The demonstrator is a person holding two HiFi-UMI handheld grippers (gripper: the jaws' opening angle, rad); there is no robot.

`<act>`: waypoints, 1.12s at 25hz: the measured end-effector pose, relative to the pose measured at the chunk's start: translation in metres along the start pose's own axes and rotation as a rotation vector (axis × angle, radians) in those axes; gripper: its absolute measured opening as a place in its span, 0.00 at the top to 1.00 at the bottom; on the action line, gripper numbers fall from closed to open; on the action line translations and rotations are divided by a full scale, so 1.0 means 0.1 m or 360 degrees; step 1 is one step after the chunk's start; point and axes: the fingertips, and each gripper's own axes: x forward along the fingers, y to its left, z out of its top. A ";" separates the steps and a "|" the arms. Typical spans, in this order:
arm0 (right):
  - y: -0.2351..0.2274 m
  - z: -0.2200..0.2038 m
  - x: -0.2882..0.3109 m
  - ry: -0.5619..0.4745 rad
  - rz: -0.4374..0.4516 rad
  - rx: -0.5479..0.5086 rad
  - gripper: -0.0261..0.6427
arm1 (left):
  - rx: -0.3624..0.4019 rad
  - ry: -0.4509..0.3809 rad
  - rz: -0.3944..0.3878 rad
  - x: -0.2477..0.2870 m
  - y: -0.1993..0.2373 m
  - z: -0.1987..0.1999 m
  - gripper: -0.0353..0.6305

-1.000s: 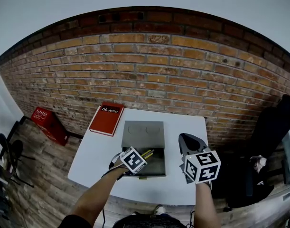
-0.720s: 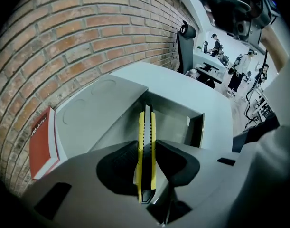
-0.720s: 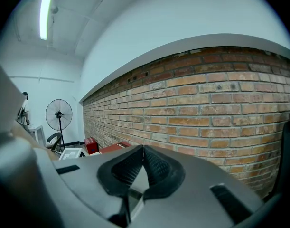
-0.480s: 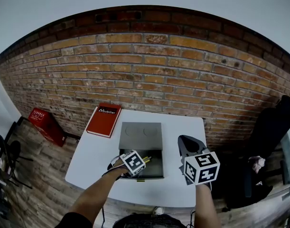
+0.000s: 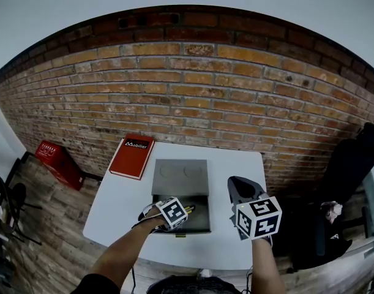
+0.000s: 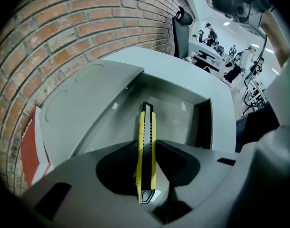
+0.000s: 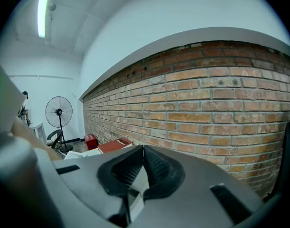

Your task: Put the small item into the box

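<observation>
The left gripper (image 6: pixel 147 142) is clenched on a slim yellow-and-black utility knife (image 6: pixel 146 122), its ribbed black pads pressing both flat sides while the knife's tip juts out over the hollow of the open grey box (image 6: pixel 204 122). The right gripper (image 7: pixel 143 151), at the box's 3 o'clock, has its 2 jaws pressed together on nothing and faces the rough brick wall (image 5: pixel 205 97). The box sits on a smooth white table (image 5: pixel 119 201), with a flat red book (image 5: pixel 133 156) at its 11 o'clock and a red crate (image 5: pixel 57 158) on the plank floor (image 5: pixel 46 225) at 9 o'clock.
</observation>
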 end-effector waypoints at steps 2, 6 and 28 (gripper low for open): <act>0.00 -0.02 0.02 0.0013 0.0010 -0.0003 0.93 | -0.0003 0.0004 -0.0025 0.02 -0.03 -0.01 0.75; 0.03 -0.02 0.07 0.0023 0.0030 -0.0004 0.93 | 0.0003 0.0011 -0.0020 0.04 0.01 -0.02 0.74; 0.10 -0.02 0.07 0.0024 0.0052 0.0003 0.93 | 0.0045 -0.0058 0.0065 -0.10 0.00 0.05 0.70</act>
